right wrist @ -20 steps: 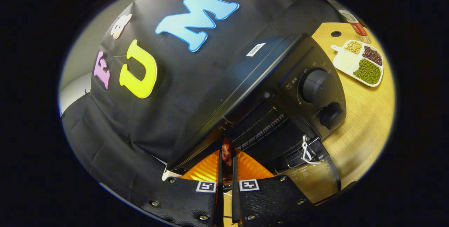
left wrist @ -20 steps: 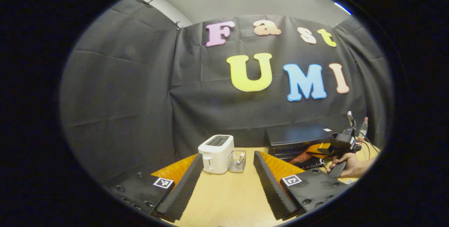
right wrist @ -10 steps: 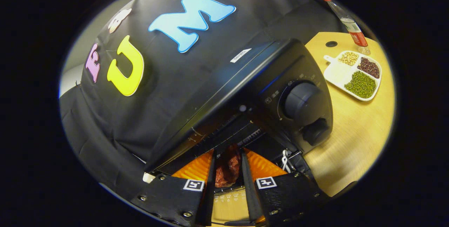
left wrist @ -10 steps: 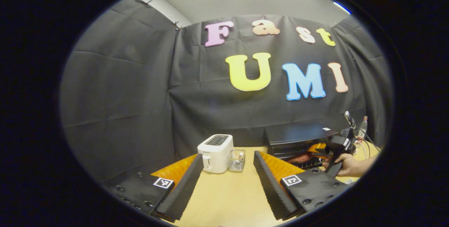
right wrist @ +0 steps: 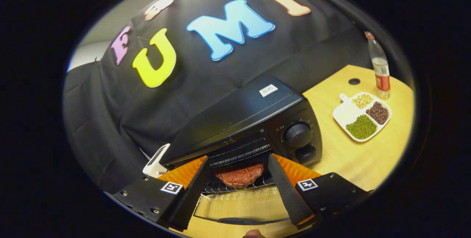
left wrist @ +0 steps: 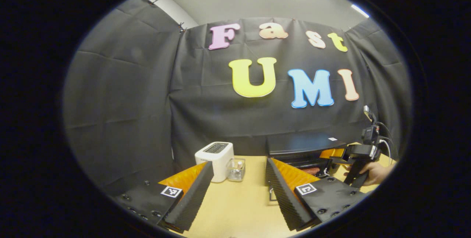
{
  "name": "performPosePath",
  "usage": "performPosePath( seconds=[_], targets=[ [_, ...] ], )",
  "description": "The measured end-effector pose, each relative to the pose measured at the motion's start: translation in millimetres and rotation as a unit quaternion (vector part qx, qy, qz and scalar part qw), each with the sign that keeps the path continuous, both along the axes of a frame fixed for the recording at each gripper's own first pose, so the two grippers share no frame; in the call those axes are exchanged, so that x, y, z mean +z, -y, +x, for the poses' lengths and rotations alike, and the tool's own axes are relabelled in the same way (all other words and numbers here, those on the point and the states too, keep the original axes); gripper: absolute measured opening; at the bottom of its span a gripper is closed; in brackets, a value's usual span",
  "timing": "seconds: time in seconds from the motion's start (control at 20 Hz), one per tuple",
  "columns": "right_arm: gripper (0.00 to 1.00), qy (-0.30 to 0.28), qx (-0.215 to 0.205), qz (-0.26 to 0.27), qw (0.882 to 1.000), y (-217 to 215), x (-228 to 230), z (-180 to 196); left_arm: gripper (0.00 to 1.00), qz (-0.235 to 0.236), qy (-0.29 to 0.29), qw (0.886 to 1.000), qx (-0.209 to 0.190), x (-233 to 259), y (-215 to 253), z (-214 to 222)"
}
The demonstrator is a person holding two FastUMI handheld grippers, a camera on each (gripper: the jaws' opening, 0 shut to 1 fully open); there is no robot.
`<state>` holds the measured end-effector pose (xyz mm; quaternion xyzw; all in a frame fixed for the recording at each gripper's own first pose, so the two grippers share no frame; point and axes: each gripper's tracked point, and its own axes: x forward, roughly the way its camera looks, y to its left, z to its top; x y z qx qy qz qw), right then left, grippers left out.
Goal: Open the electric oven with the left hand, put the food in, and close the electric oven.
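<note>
Toaster at far left of the left gripper view, white, standing on the wooden surface, just beside a small clear holder. Nearer the lens, left gripper, fingers spread wide, nothing between them, hovering above bare wood. Right of that, electric oven, black, against the cloth wall. Farther right, right gripper pointing at the oven's front, held by a hand around its grip.

Right gripper view, leftmost: white edge of the toaster beside the oven's left wall. Then the oven, door swung down flat toward the lens, handle at the near edge. Inside, food, a reddish-brown patty, lying on the wire rack in the cavity, free of both fingers. Right gripper's fingers parted on either side of the opening, released, tips close to the oven mouth. Two round knobs stacked on the oven's right panel. Farther right, white divided tray with green, dark and pale beans in separate compartments, and beyond it an upright bottle near the surface's edge.
</note>
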<state>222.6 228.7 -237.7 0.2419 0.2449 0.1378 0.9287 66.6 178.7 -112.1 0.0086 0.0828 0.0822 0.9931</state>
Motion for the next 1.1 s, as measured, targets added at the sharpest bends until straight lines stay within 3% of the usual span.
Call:
performPosePath(
  seconds=[0.25,0.5,0.9,1.1],
  targets=[
    [0.97,0.053,0.011,-0.053,0.997,45.6,48.8,-36.1,0.96,-0.016,-0.002,0.999,-0.034,-11.6,38.0,4.4],
    [0.98,0.114,-0.04,-0.092,0.988,103.5,95.8,-60.6,0.97,-0.02,-0.02,0.997,-0.077,-30.6,81.0,12.7],
    [0.98,0.149,-0.107,-0.155,0.971,180.4,136.5,-105.8,0.97,-0.04,-0.085,0.988,-0.126,-97.2,144.0,33.5],
    [0.98,0.159,-0.145,-0.211,0.954,214.0,149.8,-126.4,1.0,-0.055,-0.14,0.978,-0.142,-150.7,167.0,38.0]
  ],
)
